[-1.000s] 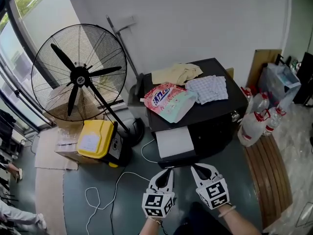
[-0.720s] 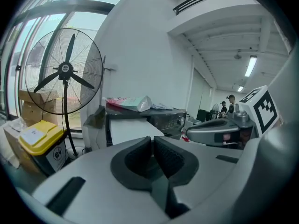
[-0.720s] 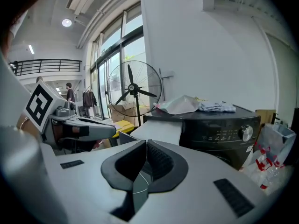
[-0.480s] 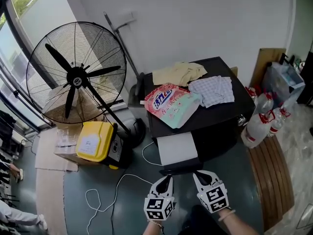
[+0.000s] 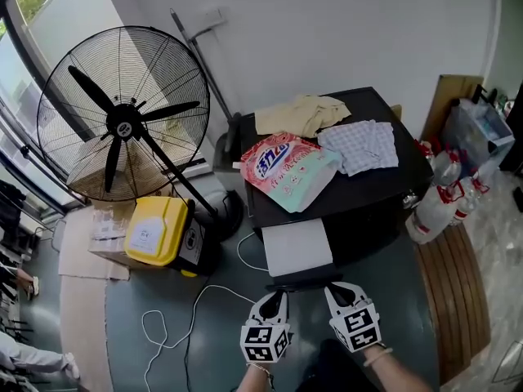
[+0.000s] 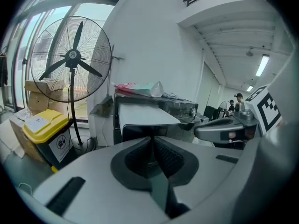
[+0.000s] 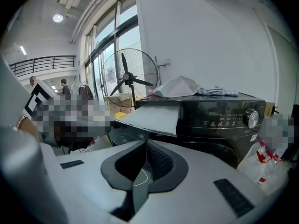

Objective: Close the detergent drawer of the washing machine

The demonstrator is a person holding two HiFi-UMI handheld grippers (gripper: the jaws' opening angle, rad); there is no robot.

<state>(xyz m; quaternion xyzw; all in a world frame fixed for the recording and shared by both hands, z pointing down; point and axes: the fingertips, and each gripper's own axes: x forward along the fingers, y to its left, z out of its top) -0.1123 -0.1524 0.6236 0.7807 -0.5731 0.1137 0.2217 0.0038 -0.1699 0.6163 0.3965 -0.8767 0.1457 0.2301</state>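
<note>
Detergent drawer point(image 5: 296, 247) stands pulled out of the washing machine point(image 5: 368, 188), just ahead of both tips. Left gripper point(image 5: 278, 297) and right gripper point(image 5: 334, 289): jaws together, nothing held. Judgement: set both closed tips square on the drawer front and push straight in, evenly, to avoid skewing it.

Fan point(image 5: 122, 125) left of washing machine point(image 5: 368, 194)
</note>
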